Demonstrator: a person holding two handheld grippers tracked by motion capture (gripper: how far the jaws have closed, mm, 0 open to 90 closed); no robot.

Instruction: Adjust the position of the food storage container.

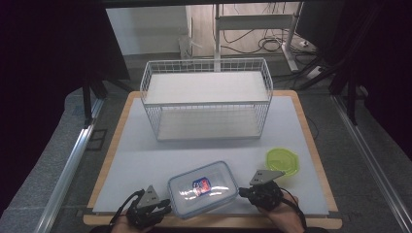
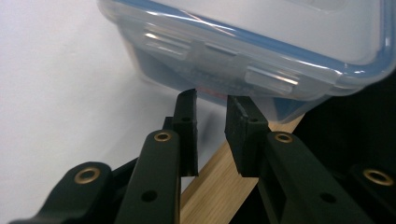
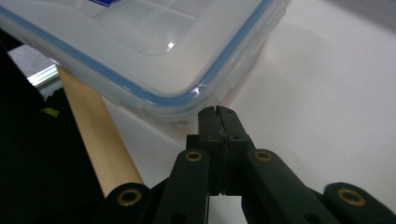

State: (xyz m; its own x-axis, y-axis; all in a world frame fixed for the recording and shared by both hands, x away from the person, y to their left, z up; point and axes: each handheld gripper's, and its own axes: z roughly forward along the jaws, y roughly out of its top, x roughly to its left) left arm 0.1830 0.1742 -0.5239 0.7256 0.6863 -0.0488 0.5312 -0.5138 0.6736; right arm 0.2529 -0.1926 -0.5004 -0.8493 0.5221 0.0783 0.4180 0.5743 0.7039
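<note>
A clear plastic container (image 1: pixel 203 189) with a blue-rimmed lid and a red and blue label lies near the table's front edge. My left gripper (image 1: pixel 165 206) sits at its left end. In the left gripper view the jaws (image 2: pixel 211 109) stand almost together just below the container's (image 2: pixel 243 42) side latch, with a narrow gap and nothing between them. My right gripper (image 1: pixel 241 191) sits at the container's right end. Its jaws (image 3: pixel 217 114) are shut pad to pad with nothing held, their tips right at the container's (image 3: pixel 140 42) rounded corner.
A round green lid (image 1: pixel 282 161) lies to the right of the container. A white wire rack (image 1: pixel 206 97) with two shelves stands at the back of the table. The wooden table edge (image 3: pixel 95 140) runs close beneath both grippers.
</note>
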